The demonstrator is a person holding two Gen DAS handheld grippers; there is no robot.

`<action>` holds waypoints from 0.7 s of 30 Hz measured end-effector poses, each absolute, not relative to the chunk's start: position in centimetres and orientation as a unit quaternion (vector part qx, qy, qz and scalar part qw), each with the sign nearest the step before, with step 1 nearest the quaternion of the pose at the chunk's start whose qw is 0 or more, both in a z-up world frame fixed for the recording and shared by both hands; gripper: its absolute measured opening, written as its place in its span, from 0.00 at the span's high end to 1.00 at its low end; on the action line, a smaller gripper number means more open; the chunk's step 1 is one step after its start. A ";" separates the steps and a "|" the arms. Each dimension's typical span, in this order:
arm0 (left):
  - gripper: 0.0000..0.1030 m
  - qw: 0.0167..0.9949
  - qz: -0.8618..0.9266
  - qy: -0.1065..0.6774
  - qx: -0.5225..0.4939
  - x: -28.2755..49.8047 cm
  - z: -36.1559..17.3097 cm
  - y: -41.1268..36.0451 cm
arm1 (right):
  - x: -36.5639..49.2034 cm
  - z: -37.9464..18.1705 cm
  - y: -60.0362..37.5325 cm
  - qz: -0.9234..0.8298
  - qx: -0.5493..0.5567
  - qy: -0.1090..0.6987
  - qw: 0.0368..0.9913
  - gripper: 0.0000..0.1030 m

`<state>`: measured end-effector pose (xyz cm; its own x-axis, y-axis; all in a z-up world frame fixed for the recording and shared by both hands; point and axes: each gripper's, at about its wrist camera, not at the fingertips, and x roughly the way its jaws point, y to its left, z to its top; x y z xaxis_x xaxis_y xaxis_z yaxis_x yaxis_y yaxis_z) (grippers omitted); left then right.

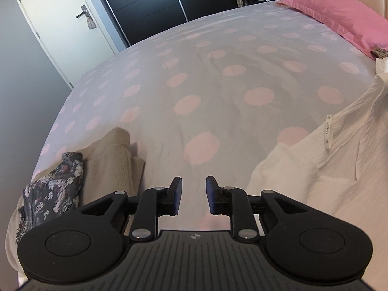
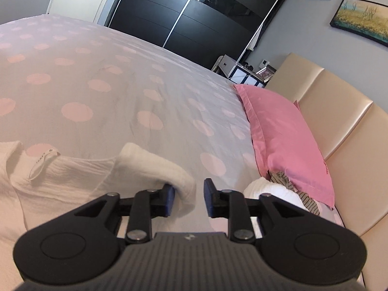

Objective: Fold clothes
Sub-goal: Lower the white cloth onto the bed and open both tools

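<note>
A white crinkled shirt [image 1: 327,160] lies on the polka-dot bed, at the right of the left wrist view and at the lower left of the right wrist view [image 2: 68,177]. Its collar label [image 2: 41,161] faces up. My left gripper [image 1: 193,195] is open and empty over bare bedspread, left of the shirt. My right gripper [image 2: 188,200] is open at the shirt's right edge; a rolled fold of the shirt [image 2: 169,169] lies against the left finger, partly between the jaws. Neither grips anything.
A beige garment [image 1: 111,160] and a dark floral garment [image 1: 53,194] lie at the bed's near left. A pink pillow [image 2: 281,135] lies against the cream headboard [image 2: 339,126], with white and striped clothes [image 2: 291,194] beneath it. A door and a black wardrobe stand behind the bed.
</note>
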<state>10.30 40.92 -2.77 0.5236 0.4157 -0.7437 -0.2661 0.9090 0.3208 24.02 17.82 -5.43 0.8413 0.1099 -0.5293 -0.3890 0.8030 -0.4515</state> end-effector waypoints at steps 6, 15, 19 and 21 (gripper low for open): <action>0.81 0.867 0.197 0.450 0.084 6.2 -1.1 40.6 | 22.4 -2.8 14.3 0.146 -0.275 0.261 0.914 0.70; 0.80 0.872 0.210 0.436 0.068 -0.8 1.5 38.7 | 18.5 0.4 6.5 0.169 -0.229 0.297 0.911 0.70; 0.80 0.870 0.220 0.439 0.044 -3.7 1.5 38.4 | 16.1 0.7 3.1 0.164 -0.240 0.293 0.911 0.64; 0.80 0.867 0.225 0.443 0.034 -4.9 1.1 38.3 | 15.2 0.6 1.3 0.164 -0.235 0.299 0.910 0.63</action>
